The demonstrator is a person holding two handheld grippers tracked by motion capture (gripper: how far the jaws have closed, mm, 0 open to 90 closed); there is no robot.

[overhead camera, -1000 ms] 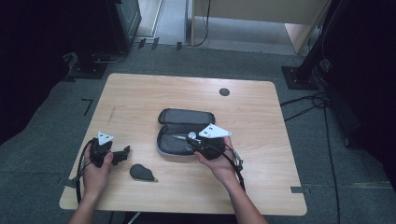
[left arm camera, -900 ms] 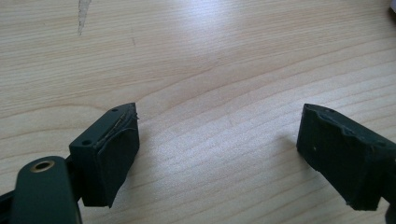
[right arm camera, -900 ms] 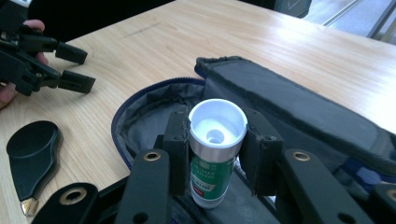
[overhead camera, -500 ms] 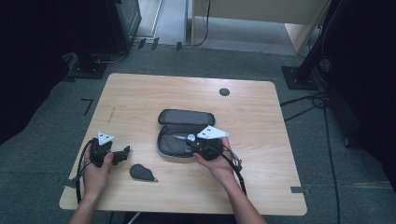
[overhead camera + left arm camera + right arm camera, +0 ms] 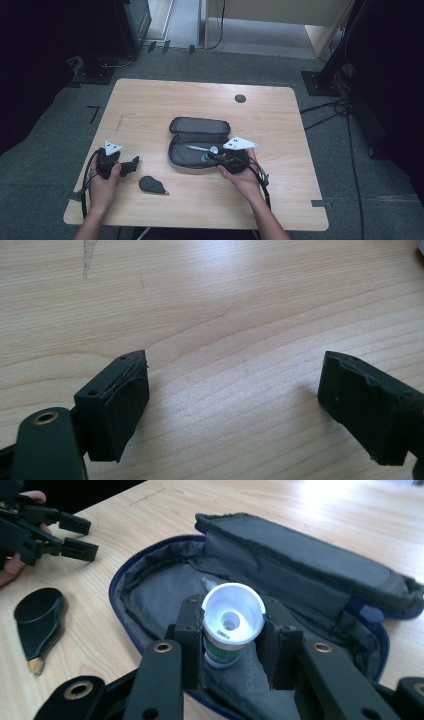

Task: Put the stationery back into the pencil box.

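- Gripping a small white-capped tube (image 5: 231, 630), the right gripper (image 5: 232, 645) has its jaws closed on either side of the tube's body, at the centre of the right gripper view.
- The tube's round white cap faces the camera; a green-and-white label shows just below it.
- The tube hangs over the open grey case (image 5: 300, 580), whose lining fills the middle of that view, its lid folded back toward the upper right.
- In the high view, the right gripper (image 5: 220, 159) sits at the case's (image 5: 192, 147) lower right edge, just right of the frame's centre, held by the person's right hand (image 5: 245, 177).
- A thin silvery item (image 5: 196, 148) lies inside the case; what it is cannot be told.
- The left gripper (image 5: 134, 166) rests low at the lower left of the high view, held by the left hand (image 5: 102, 180), well apart from the case.
- In the left gripper view, its jaws stand wide apart with bare wood between them, holding nothing.
- A small black teardrop-shaped object (image 5: 151, 185) lies on the surface (image 5: 165, 100) between the two hands, near the left gripper, and appears at the left edge of the right gripper view (image 5: 39, 617).
- A dark round spot (image 5: 240, 98) marks the surface toward its far right.
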